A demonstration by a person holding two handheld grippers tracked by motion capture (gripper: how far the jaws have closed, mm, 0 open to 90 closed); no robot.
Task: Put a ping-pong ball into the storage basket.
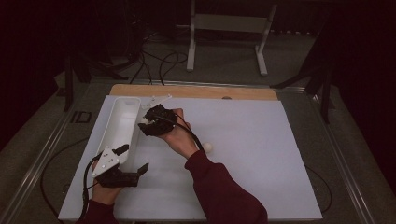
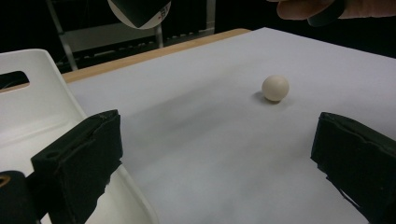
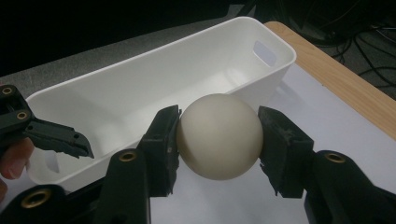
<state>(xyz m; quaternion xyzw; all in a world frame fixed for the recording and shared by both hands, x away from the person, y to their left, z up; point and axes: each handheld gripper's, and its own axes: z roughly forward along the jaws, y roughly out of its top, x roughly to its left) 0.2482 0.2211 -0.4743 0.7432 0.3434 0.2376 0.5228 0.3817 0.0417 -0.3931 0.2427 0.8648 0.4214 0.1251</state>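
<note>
My right gripper is shut on a cream ball, its black pads pressing on both sides. It holds the ball just beside the right rim of a long white bin, at about rim height. In the high view the right gripper is at the middle of the bin. A second cream ball lies on the white table sheet right of the person's right wrist; the same ball lies ahead of my left gripper. The left gripper stands open at the bin's near end, one jaw over the rim.
The white sheet covers the table, with a wooden strip along the far edge. The bin has handle slots at its ends. The right forearm in a dark red sleeve crosses the sheet's near middle. Cables and a white stand lie on the floor beyond.
</note>
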